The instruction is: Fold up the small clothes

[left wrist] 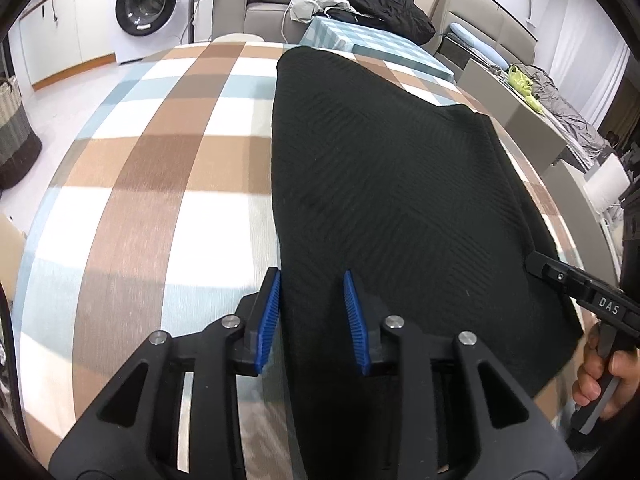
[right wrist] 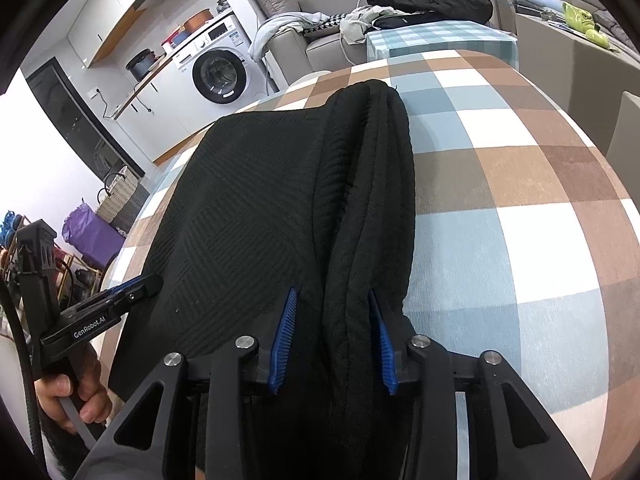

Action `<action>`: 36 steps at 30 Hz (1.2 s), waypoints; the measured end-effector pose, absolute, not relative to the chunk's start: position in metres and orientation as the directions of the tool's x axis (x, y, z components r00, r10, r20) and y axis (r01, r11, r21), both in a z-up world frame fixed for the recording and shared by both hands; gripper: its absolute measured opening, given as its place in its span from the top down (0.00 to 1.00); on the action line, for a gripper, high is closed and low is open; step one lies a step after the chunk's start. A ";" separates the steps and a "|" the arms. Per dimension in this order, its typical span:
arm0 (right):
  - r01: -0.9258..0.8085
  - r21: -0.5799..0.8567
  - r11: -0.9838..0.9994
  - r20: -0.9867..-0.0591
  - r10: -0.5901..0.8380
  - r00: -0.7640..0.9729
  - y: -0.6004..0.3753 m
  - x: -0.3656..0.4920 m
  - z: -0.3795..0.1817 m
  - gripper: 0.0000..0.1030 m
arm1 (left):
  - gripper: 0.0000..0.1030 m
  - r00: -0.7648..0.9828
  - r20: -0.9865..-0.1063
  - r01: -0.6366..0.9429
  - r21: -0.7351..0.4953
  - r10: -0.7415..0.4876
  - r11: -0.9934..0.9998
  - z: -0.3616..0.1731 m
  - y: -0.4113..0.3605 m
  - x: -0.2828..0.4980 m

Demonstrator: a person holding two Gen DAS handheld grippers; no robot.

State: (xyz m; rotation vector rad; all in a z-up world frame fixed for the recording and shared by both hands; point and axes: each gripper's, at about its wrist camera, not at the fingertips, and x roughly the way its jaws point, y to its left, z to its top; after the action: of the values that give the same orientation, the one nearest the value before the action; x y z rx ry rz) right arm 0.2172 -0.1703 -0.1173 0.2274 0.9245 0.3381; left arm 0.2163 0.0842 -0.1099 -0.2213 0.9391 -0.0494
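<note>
A black ribbed knit garment (left wrist: 384,184) lies flat on the checked tablecloth (left wrist: 160,184); it also shows in the right wrist view (right wrist: 248,216), with a thick folded roll (right wrist: 372,200) along its right side. My left gripper (left wrist: 312,312) is open, its blue pads astride the garment's near left edge. My right gripper (right wrist: 332,340) is open, its blue pads either side of the folded roll at the near edge. Each gripper appears in the other's view, the right one (left wrist: 560,280) at the garment's right edge, the left one (right wrist: 120,296) at its left edge.
A washing machine (left wrist: 148,4) stands at the back left. A sofa with a black jacket (left wrist: 380,0) and loose clothes is behind the table. A second table with a teal checked cloth (left wrist: 360,40) adjoins the far edge. A woven basket (left wrist: 12,136) stands on the floor at left.
</note>
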 end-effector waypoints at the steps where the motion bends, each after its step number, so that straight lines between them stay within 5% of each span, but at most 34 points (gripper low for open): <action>1: -0.193 0.334 0.923 -0.740 0.383 0.552 -0.171 0.215 -0.116 0.61 | 0.69 0.589 -0.796 -0.054 -0.216 -0.143 0.975 -0.110 0.085 0.211; 10: -0.248 0.325 0.913 -0.739 0.409 0.536 -0.180 0.177 -0.110 0.62 | 0.62 0.571 -0.793 -0.021 -0.272 -0.212 0.962 -0.111 0.080 0.165; 16: -0.239 0.317 0.918 -0.741 0.397 0.542 -0.172 0.174 -0.118 0.75 | 0.79 0.586 -0.786 -0.004 -0.244 -0.196 0.970 -0.113 0.076 0.163; 29: -0.229 0.253 0.940 -0.740 0.341 0.580 -0.160 0.197 -0.116 0.77 | 0.81 0.601 -0.784 -0.012 -0.203 -0.155 0.979 -0.110 0.076 0.191; 34: -0.224 0.240 0.945 -0.732 0.327 0.597 -0.165 0.195 -0.113 0.54 | 0.70 0.628 -0.767 -0.005 -0.174 -0.133 0.985 -0.104 0.076 0.180; 36: -0.228 0.247 0.942 -0.715 0.336 0.613 -0.170 0.190 -0.108 0.30 | 0.51 0.654 -0.747 -0.002 -0.158 -0.118 0.988 -0.098 0.076 0.173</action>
State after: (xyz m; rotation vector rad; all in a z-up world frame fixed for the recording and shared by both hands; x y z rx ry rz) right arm 0.1895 -0.1701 -0.1083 0.1362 0.8515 0.3264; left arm 0.1735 0.0757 -0.0985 -0.1492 0.8562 -0.0660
